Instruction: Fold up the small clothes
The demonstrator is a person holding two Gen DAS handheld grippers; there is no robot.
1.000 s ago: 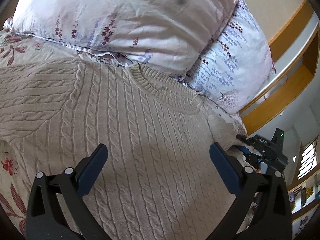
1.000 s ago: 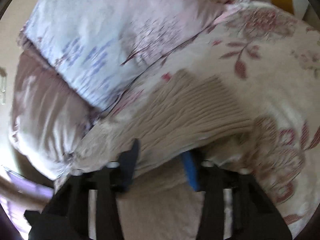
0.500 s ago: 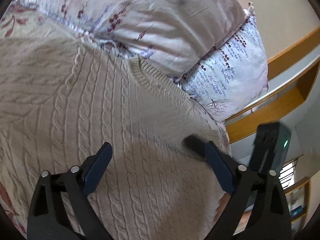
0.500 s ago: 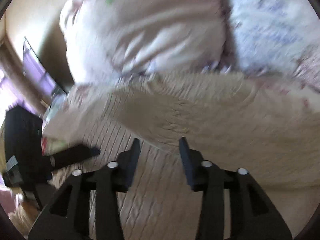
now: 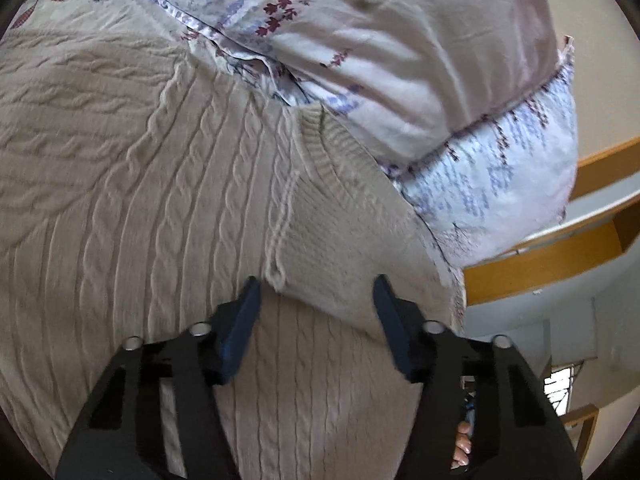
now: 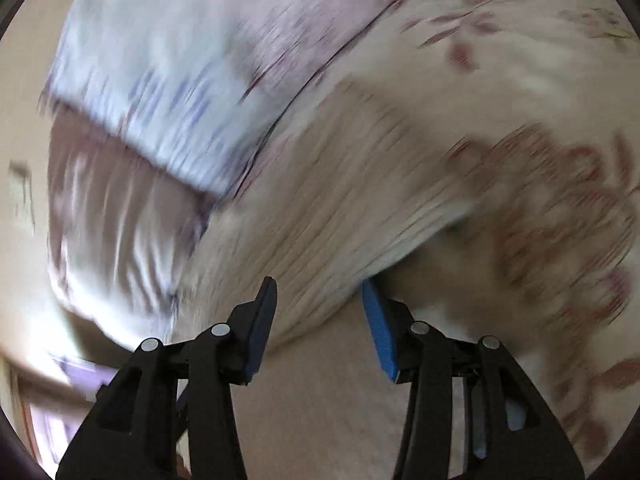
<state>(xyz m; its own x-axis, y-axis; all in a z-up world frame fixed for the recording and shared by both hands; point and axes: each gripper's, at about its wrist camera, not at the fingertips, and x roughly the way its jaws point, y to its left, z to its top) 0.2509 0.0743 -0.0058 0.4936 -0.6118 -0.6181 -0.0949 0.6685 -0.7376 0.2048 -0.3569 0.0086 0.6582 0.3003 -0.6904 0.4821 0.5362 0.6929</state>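
A beige cable-knit sweater (image 5: 160,220) lies on the bed, its ribbed collar (image 5: 336,148) against the pillows. A flap of it (image 5: 352,248) is folded over the body. My left gripper (image 5: 316,300) is open and hovers at that folded edge, a blue pad on each side. In the blurred right wrist view the sweater (image 6: 340,208) shows as a raised beige fold. My right gripper (image 6: 320,308) is partly open with that fold's edge between its fingers; whether it grips is unclear.
Two floral pillows (image 5: 400,40) (image 5: 500,176) are stacked at the head of the bed. A floral bedsheet (image 6: 540,100) lies under the sweater. Wooden shelves (image 5: 560,248) stand to the right. The pillows also show in the right wrist view (image 6: 160,80).
The sweater's right side has been folded over onto the body. My left gripper's jaws have narrowed and moved to the folded edge. The right gripper swung back toward the pillows, with strong blur.
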